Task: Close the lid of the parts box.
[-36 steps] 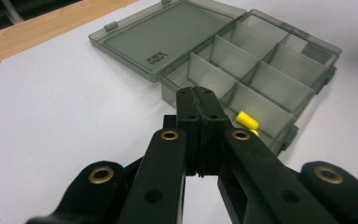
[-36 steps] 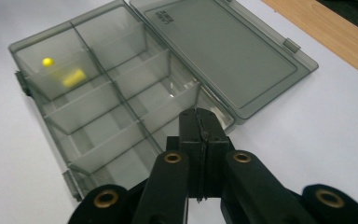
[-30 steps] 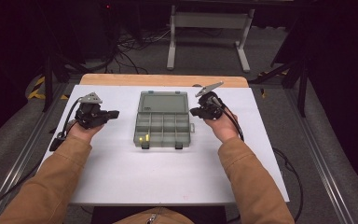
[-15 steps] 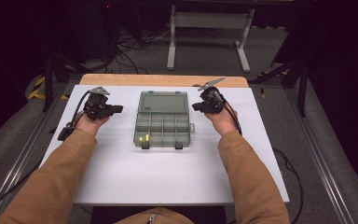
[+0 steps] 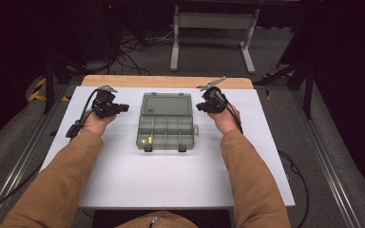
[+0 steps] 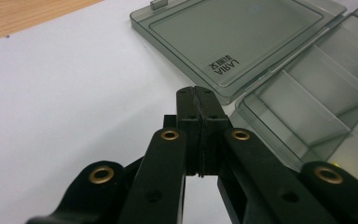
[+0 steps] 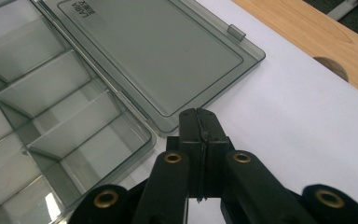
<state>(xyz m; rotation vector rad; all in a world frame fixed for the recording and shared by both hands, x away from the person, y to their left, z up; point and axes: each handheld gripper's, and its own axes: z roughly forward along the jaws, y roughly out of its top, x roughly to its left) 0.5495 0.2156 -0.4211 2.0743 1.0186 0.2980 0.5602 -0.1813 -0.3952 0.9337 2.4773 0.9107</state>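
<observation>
Two tools, left (image 5: 121,109) and right (image 5: 198,106), both shut and empty, have moved forward to flank the open box (image 5: 165,122) mid-table (image 5: 123,180), poised at its lid (image 6: 235,39).

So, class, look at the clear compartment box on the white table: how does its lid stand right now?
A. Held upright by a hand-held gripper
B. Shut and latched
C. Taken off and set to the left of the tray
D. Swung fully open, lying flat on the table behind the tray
D: the lid lies flat on the table beyond the compartment tray, still joined along the hinge, with both hand-held grippers clear of it.
</observation>
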